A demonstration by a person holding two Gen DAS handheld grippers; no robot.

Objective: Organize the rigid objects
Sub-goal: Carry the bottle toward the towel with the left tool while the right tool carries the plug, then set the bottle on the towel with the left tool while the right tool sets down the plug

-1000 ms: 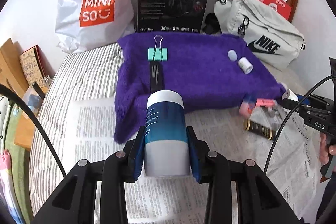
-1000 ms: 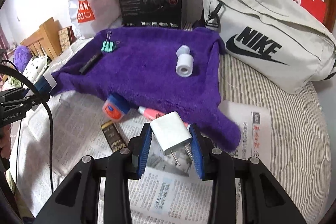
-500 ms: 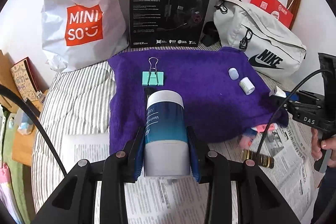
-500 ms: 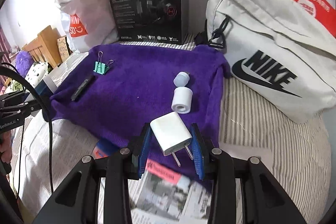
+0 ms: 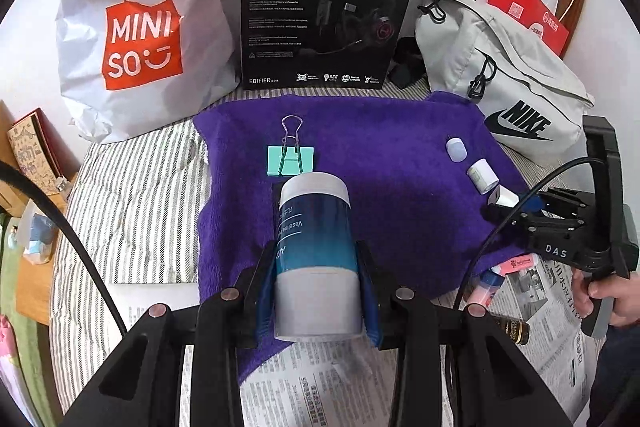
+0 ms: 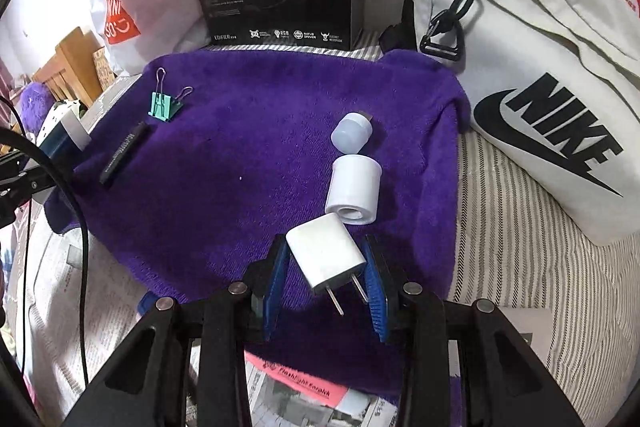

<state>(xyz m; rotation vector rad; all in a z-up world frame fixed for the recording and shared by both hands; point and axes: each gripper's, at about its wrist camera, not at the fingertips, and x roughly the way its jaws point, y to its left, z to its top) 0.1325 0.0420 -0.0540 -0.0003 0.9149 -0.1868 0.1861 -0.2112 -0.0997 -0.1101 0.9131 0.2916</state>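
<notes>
My left gripper (image 5: 316, 291) is shut on a blue and white Vaseline jar (image 5: 314, 255), held over the near edge of the purple towel (image 5: 384, 155). My right gripper (image 6: 326, 283) is shut on a white plug charger (image 6: 326, 259) with its prongs pointing back at me, above the towel (image 6: 240, 167) just short of a white cylinder (image 6: 354, 189). On the towel also lie a small white cap (image 6: 352, 133), a green binder clip (image 6: 162, 105) and a black stick (image 6: 124, 153). In the left wrist view the right gripper (image 5: 508, 199) shows at the right with a hand (image 5: 608, 295) on its handle.
Behind the towel stand a white Miniso bag (image 5: 136, 35), a black headset box (image 5: 324, 11) and a grey Nike bag (image 6: 540, 59). Newspaper (image 5: 336, 387) covers the striped bed in front, with a pink tube (image 5: 520, 261) and a dark bottle (image 5: 514, 331) at the right.
Both grippers have moved forward over the towel with their loads. The charger now hangs right by the white cylinder, and the jar is close to the binder clip.
</notes>
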